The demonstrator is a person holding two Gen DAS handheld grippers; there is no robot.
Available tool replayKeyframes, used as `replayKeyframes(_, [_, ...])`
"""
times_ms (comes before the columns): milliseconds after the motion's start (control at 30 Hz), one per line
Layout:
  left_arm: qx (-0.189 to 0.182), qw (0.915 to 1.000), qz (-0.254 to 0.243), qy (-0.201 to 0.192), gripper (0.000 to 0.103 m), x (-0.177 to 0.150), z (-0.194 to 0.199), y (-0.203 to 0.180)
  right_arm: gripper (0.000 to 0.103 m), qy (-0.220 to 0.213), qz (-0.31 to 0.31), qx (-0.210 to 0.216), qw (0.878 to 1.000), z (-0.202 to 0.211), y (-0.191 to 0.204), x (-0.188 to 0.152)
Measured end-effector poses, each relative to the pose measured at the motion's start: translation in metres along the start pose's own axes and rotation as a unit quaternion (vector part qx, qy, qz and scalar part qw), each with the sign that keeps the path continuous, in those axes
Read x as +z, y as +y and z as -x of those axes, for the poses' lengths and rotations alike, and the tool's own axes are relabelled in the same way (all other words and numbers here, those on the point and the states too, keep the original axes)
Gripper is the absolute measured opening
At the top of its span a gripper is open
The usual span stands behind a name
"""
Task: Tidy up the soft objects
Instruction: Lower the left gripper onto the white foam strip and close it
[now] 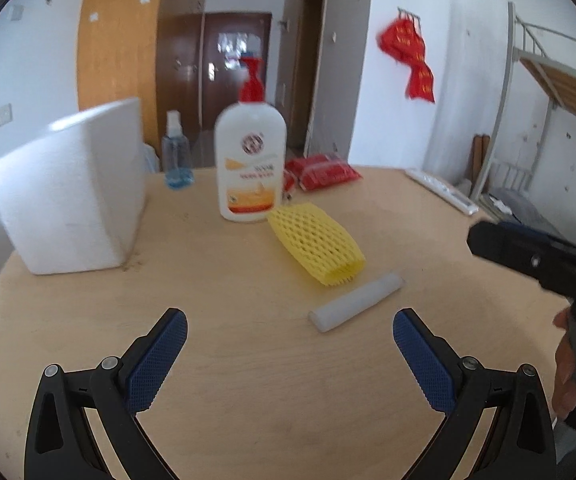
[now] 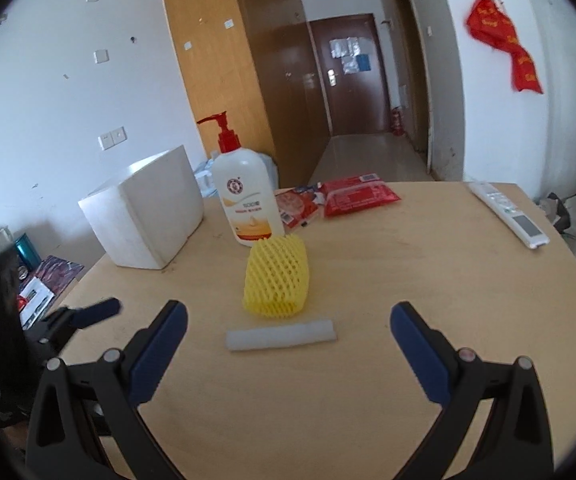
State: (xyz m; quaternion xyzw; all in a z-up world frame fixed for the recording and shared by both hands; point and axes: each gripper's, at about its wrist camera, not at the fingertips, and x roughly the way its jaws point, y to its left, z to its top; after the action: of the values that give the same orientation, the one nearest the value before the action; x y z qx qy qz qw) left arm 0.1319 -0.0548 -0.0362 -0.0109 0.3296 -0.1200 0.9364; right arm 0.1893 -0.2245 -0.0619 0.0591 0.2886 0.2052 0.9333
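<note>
A yellow foam net sleeve (image 1: 316,245) lies on the wooden table (image 1: 228,360), in front of a pump bottle. A white foam stick (image 1: 355,302) lies just nearer than it. Both show in the right wrist view too: the sleeve (image 2: 276,279) and the stick (image 2: 281,336). A white foam box (image 1: 68,192) stands at the left, also in the right wrist view (image 2: 144,210). My left gripper (image 1: 289,356) is open and empty above the table, short of the stick. My right gripper (image 2: 288,348) is open and empty, just short of the stick.
A white pump bottle with a red top (image 2: 246,196) stands behind the sleeve. Red snack packets (image 2: 357,194) lie behind it. A blue spray bottle (image 1: 176,152) stands at the back. A white remote (image 2: 507,214) lies at the right edge.
</note>
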Motion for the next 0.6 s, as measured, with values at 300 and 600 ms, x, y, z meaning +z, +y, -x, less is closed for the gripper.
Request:
replayKeyframes(300, [-0.042,0.9977,-0.011,0.051,0.101,0.011,-0.044,-0.004,0.102,0.053,0.021,0.01,0.998,-0.035,-0.01,0.021])
replayKeyframes(600, [-0.085,0.989,-0.032,0.117,0.078,0.015,-0.081,-0.018,0.102,0.084,0.002,0.031,0.996,-0.056,-0.032,0.017])
